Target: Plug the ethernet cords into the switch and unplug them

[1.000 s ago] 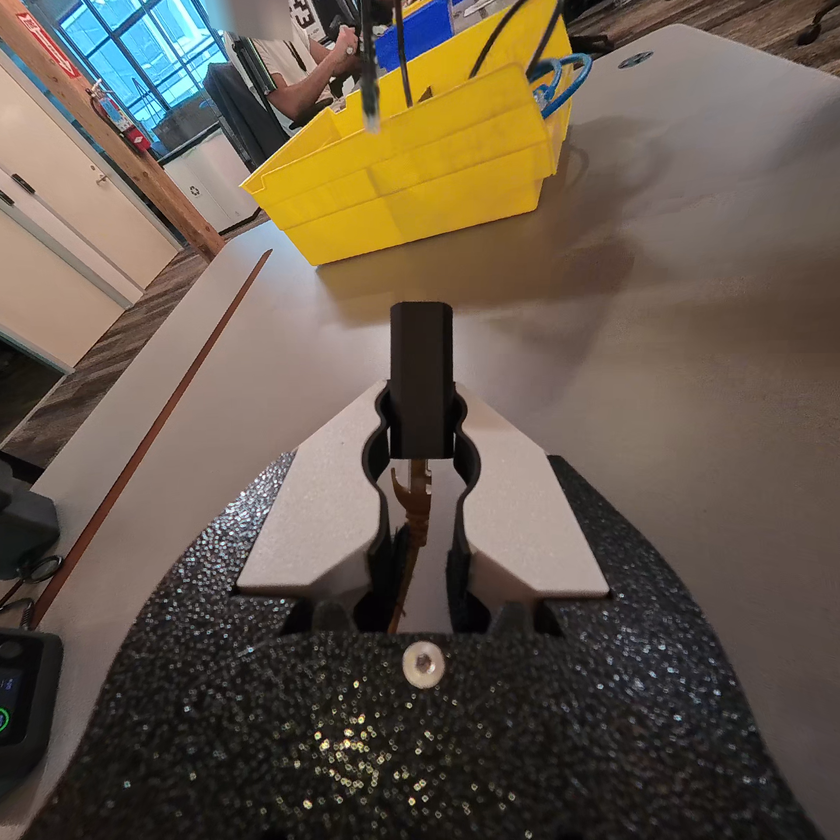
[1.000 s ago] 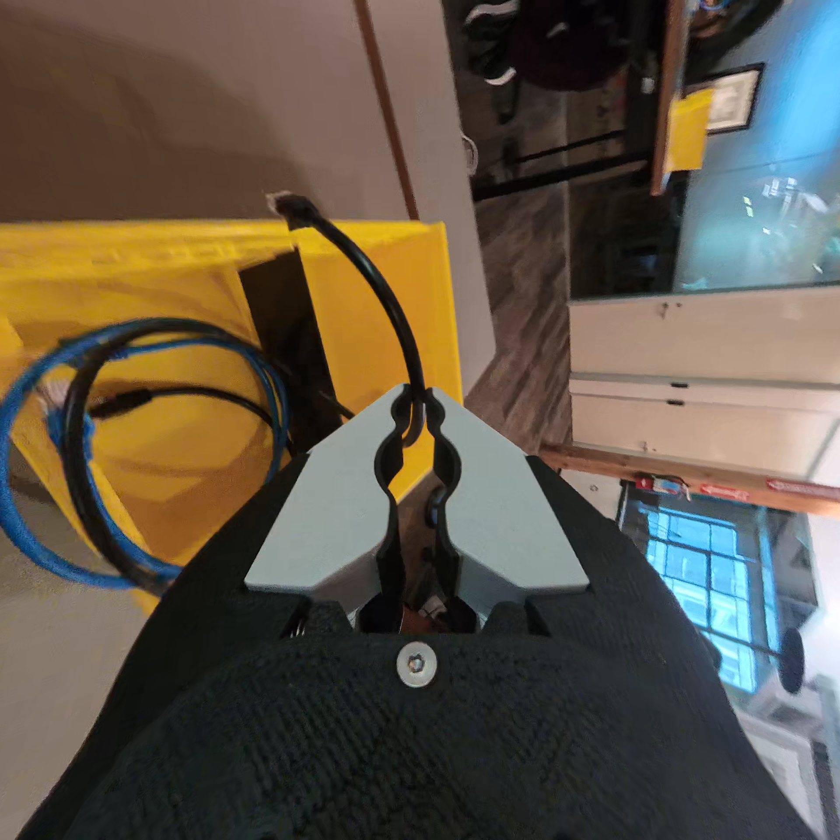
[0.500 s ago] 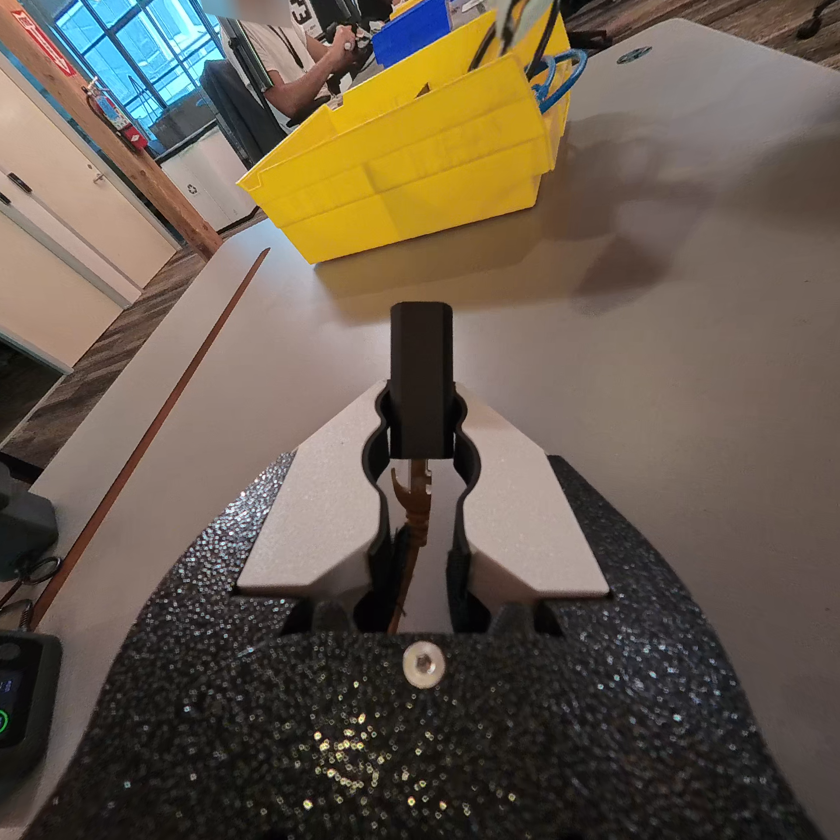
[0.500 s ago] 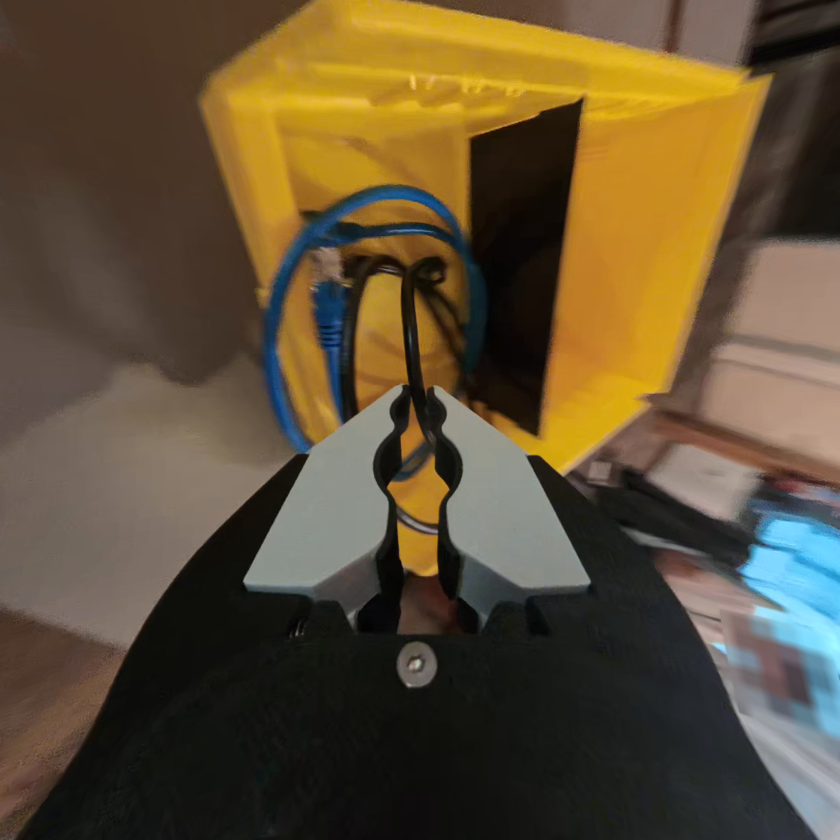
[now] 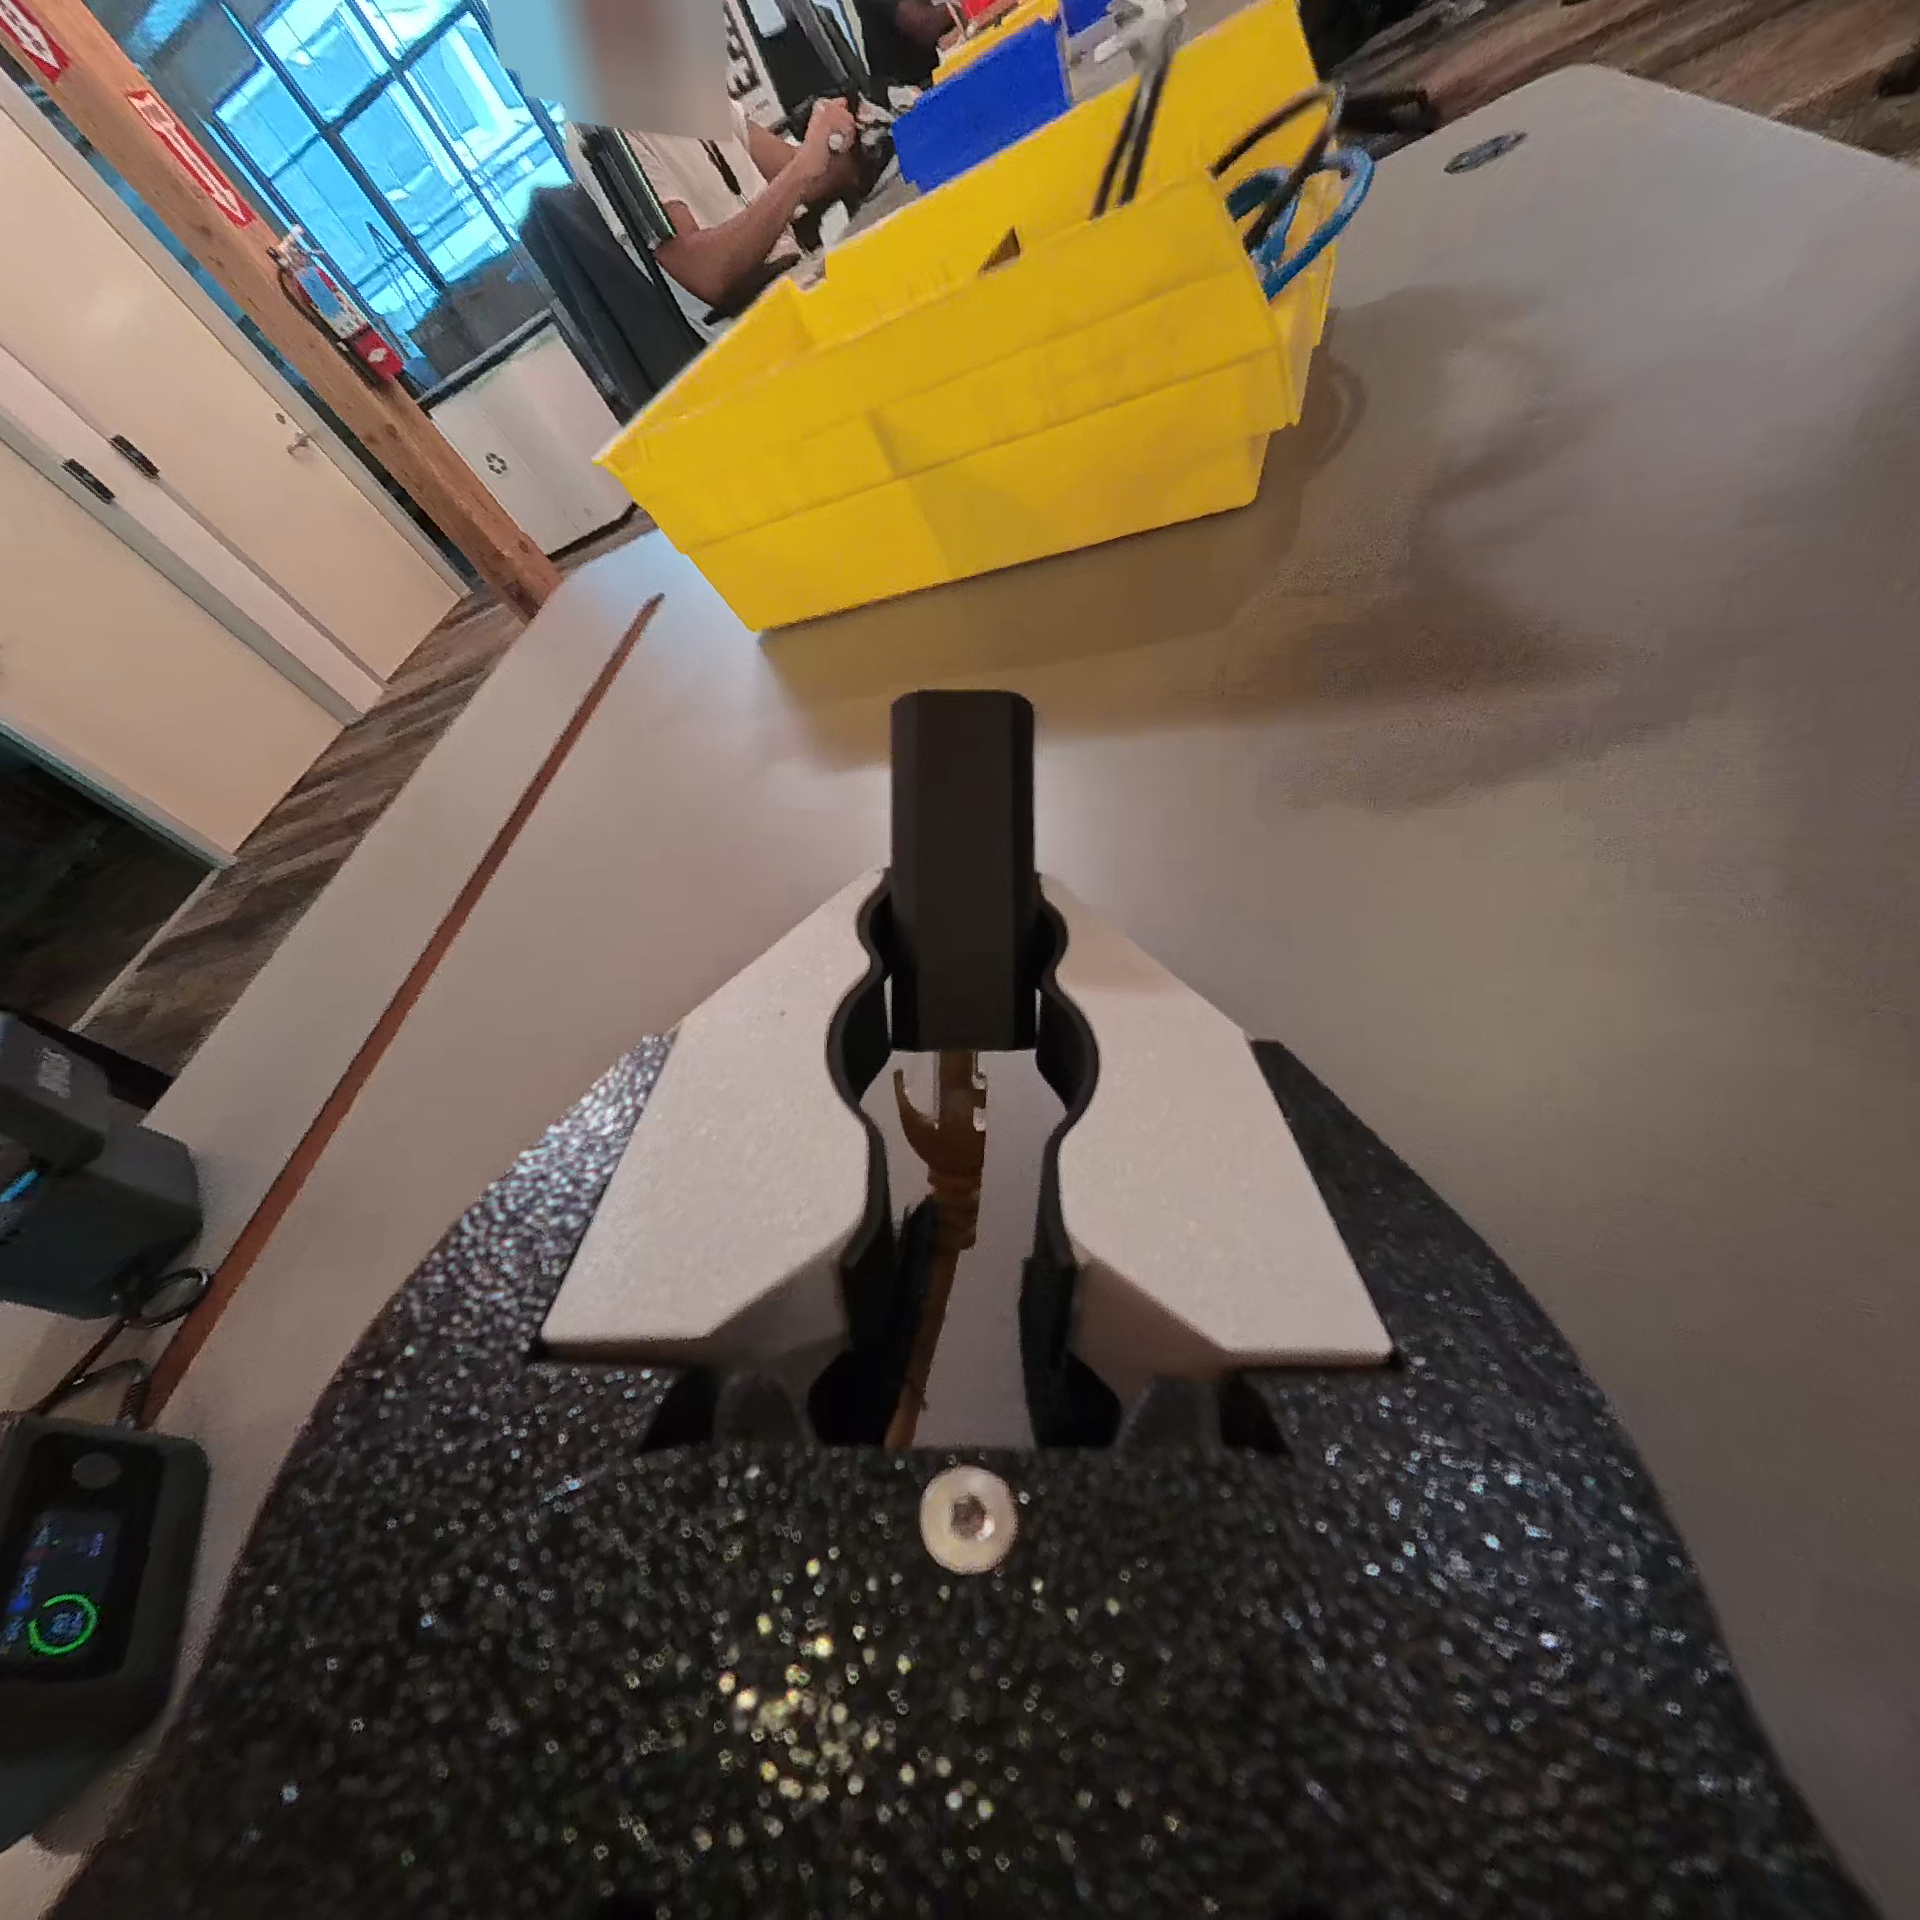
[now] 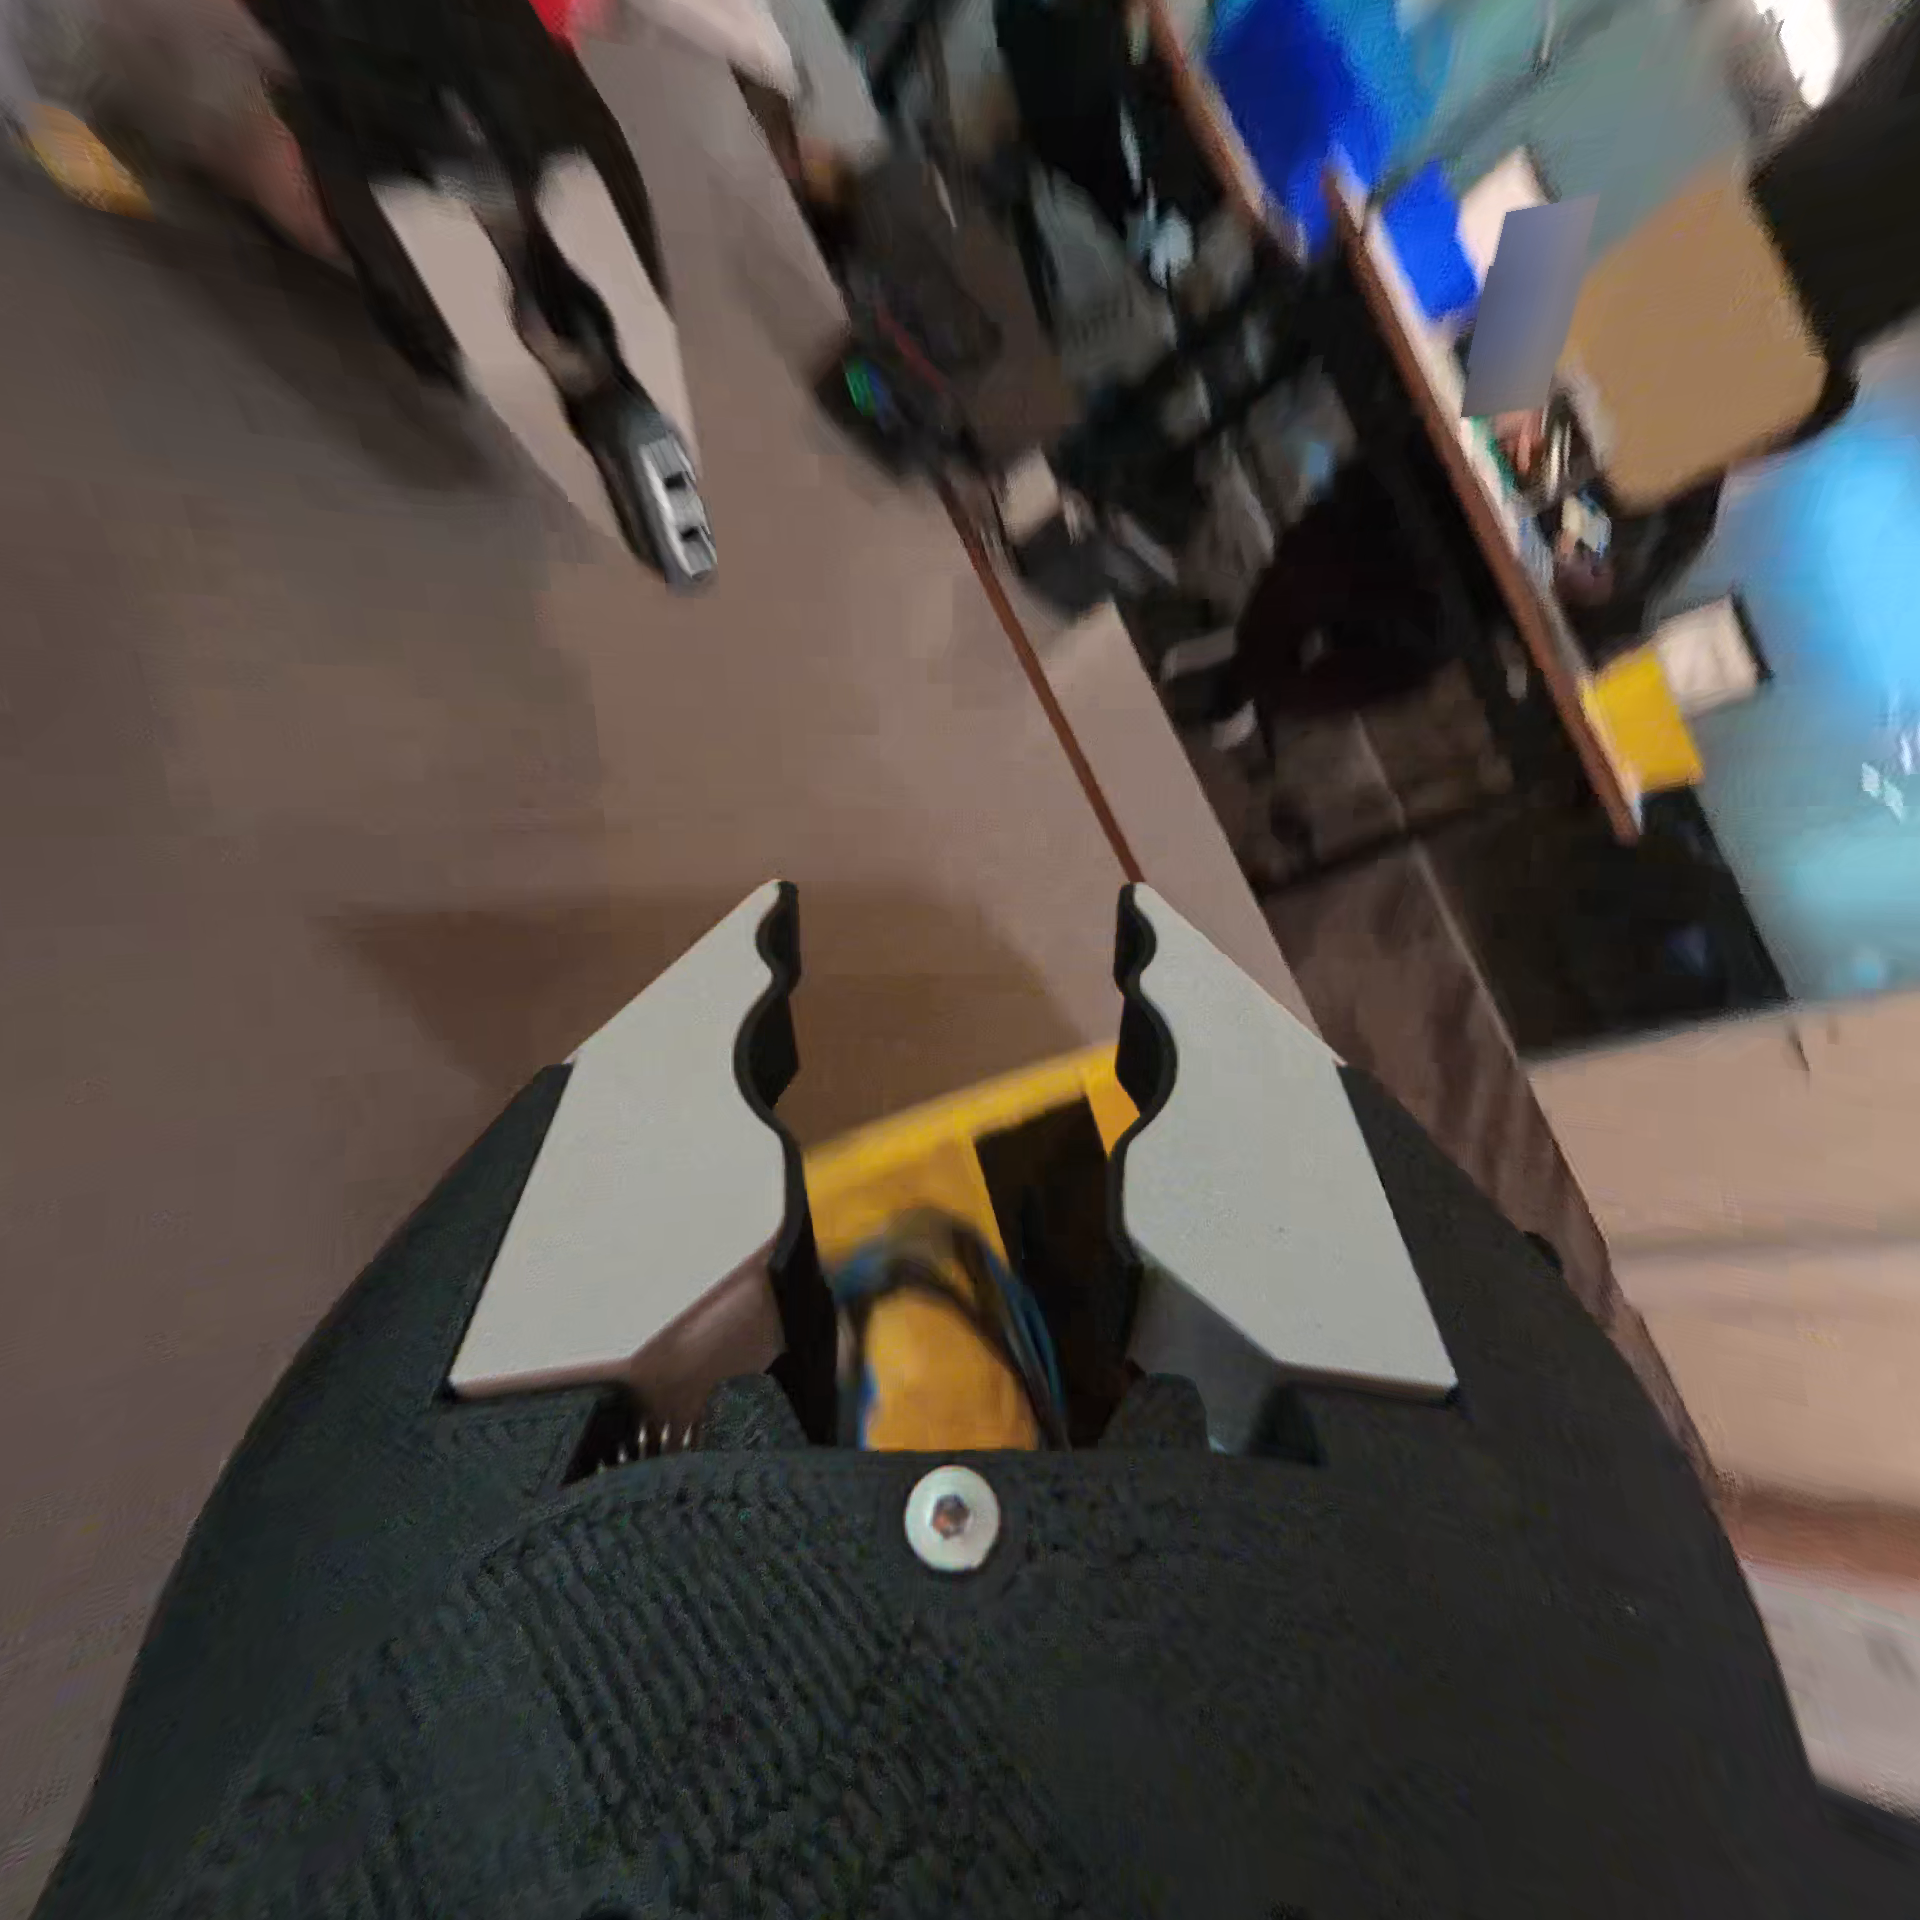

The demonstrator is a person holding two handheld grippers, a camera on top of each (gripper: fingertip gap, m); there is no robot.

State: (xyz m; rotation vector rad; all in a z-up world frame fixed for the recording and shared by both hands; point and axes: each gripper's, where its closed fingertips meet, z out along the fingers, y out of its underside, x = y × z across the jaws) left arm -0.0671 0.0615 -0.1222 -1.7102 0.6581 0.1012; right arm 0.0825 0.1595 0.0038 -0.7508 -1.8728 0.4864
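Observation:
My left gripper [image 5: 961, 896] is shut on a small black switch [image 5: 961, 821] and holds it end-on just above the grey table [image 5: 1507, 935]. A yellow bin [image 5: 987, 436] stands farther back, with black cords [image 5: 1132, 135] and a coiled blue cord [image 5: 1304, 213] sticking out of it. My right gripper [image 6: 956, 904] is open and empty above the bin [image 6: 894, 1164]. The cords [image 6: 935, 1278] lie below its jaws. The right wrist view is blurred. The switch's port face [image 6: 675, 509] shows at the upper left there.
A dark device with a lit screen [image 5: 83, 1558] and a dark box [image 5: 73, 1174] sit at the table's left edge. A brown strip [image 5: 468, 904] runs along that side. A person sits behind the bin [image 5: 717, 197], beside a blue bin [image 5: 987, 114].
My right gripper carried the black cord over the yellow bin, let go of it, opened, and swung to face across the table. My left gripper kept hold of the switch and barely moved.

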